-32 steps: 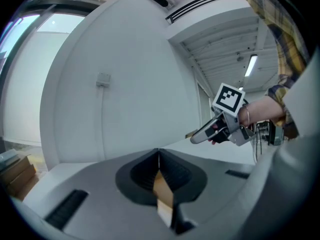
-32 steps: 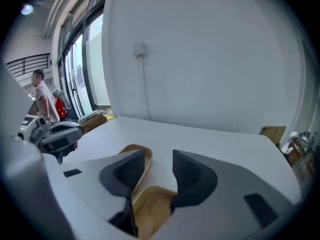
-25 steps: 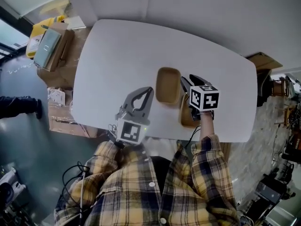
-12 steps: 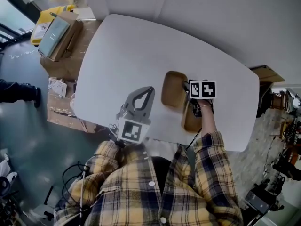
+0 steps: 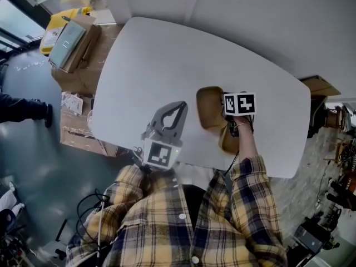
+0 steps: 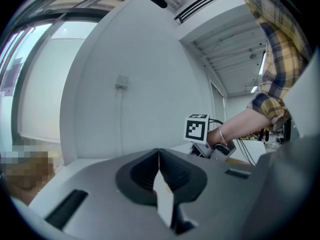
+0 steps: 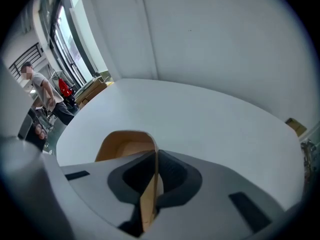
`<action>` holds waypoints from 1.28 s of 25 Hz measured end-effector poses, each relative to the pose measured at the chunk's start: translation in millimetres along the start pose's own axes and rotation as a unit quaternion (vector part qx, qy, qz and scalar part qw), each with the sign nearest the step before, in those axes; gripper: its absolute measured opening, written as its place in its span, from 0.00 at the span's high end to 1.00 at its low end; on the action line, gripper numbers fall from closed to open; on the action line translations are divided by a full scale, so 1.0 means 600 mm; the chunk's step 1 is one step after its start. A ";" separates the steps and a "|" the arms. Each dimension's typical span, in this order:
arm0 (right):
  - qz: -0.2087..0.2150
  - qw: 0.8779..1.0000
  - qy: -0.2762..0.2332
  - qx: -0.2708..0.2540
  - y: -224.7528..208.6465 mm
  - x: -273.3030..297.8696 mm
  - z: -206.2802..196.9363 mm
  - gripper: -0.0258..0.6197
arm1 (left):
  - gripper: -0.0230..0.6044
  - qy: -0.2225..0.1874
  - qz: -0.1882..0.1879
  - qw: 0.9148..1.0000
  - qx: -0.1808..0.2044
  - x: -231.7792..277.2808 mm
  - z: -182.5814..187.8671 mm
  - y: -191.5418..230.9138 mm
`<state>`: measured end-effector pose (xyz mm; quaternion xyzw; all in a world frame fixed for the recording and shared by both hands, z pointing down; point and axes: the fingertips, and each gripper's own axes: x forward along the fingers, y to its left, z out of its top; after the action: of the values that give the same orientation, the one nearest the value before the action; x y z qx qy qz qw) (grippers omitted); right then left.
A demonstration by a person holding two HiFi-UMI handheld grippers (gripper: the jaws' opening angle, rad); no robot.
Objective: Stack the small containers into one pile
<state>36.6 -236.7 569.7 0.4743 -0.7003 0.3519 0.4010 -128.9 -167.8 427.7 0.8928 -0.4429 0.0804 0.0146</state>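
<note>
The right claw (image 7: 154,158) is closing on the thin side wall of a brown container (image 7: 124,143). In the right gripper view that wall stands on edge between the two jaws and both pads press against it, so almost no gap is left. The rest of the container, an open tan tray with rounded corners, sticks out past the claw to its left over the white surface (image 5: 167,60).

From the head view this container lies near the middle of the surface and looks tilted; whether its base touches the surface I cannot tell. A second container (image 5: 227,142) of the same brown sits just beside it, nearer the person, partly hidden under the right hand (image 5: 242,128). That hand reaches forward from a yellow plaid sleeve (image 5: 253,182), wrist straight, with the marker cube (image 5: 239,103) on top facing up.

The left claw (image 6: 159,155) has its jaws pressed together, tips meeting in a single seam, and nothing shows pinched between them. It is held low at the near edge of the surface, well to the left of both containers, pointing away from the person over a bare white patch. Whether it rests on the surface I cannot tell
</note>
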 end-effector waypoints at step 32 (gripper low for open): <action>0.014 0.943 -0.160 0.291 -0.119 -0.246 -0.179 0.92 | 0.93 0.016 -0.134 0.991 0.005 0.066 0.020 -0.199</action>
<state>162.4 -108.0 491.9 0.6105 -0.6290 0.4654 0.1225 -9.1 -128.1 427.3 0.9426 -0.3190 0.0948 0.0276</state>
